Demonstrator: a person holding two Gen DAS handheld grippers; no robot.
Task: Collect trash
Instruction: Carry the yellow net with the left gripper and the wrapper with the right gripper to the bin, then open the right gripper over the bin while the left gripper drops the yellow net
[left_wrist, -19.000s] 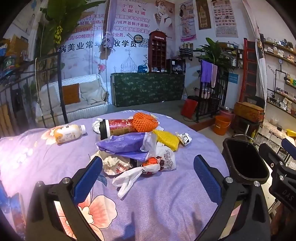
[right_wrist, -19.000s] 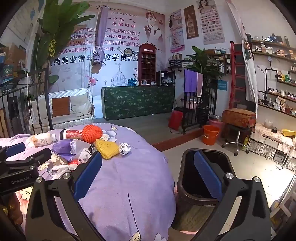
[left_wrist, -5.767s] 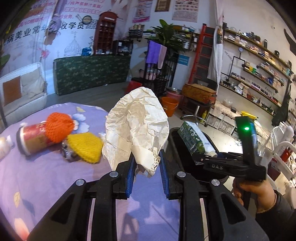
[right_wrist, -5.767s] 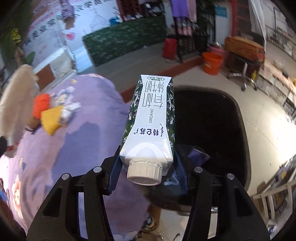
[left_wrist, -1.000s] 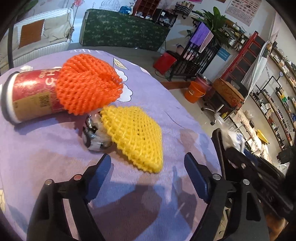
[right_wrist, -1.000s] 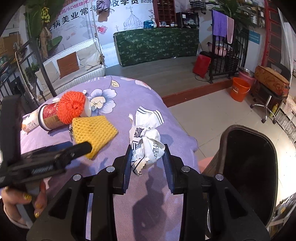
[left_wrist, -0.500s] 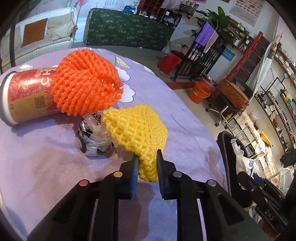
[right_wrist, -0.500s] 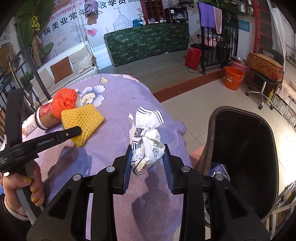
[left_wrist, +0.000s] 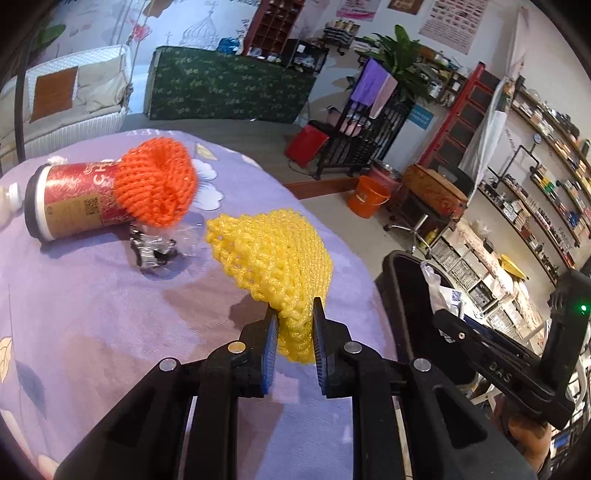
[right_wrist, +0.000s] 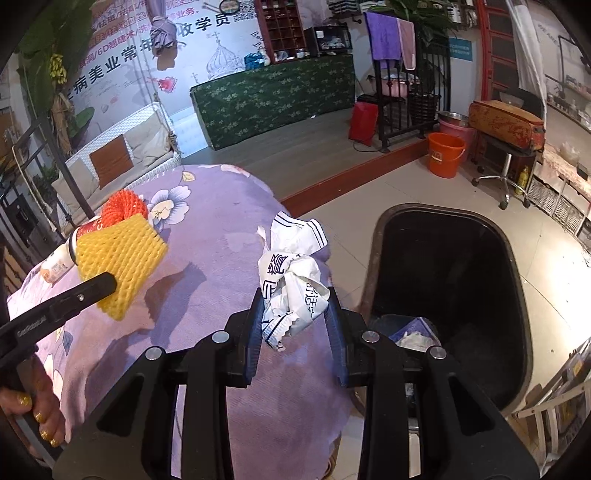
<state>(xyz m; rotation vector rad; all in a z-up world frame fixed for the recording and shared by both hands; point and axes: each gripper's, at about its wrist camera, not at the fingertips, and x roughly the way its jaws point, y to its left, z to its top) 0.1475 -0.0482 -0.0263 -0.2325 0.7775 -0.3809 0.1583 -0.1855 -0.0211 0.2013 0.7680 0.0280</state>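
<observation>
My left gripper (left_wrist: 294, 321) is shut on the yellow foam net (left_wrist: 275, 254) and holds it lifted above the purple tablecloth (left_wrist: 92, 332); the net also shows in the right wrist view (right_wrist: 120, 258). My right gripper (right_wrist: 294, 306) is shut on a crumpled white wrapper (right_wrist: 293, 273) near the table's edge, left of the black trash bin (right_wrist: 517, 332). The bin (left_wrist: 397, 280) holds some trash. An orange foam net (left_wrist: 155, 184), a red cup (left_wrist: 66, 199) on its side and a small clear wrapper (left_wrist: 153, 251) lie on the table.
A small white bottle (right_wrist: 55, 266) lies at the table's far left. An orange bucket (right_wrist: 445, 155), a stool (right_wrist: 506, 155) and shelves (left_wrist: 535, 206) stand beyond the bin. A sofa (right_wrist: 122, 158) and a green-covered counter (right_wrist: 273, 99) are behind the table.
My left gripper shut on the yellow net and has lifted it off the table toward the bin. My right gripper moved the white wrapper closer to the bin.
</observation>
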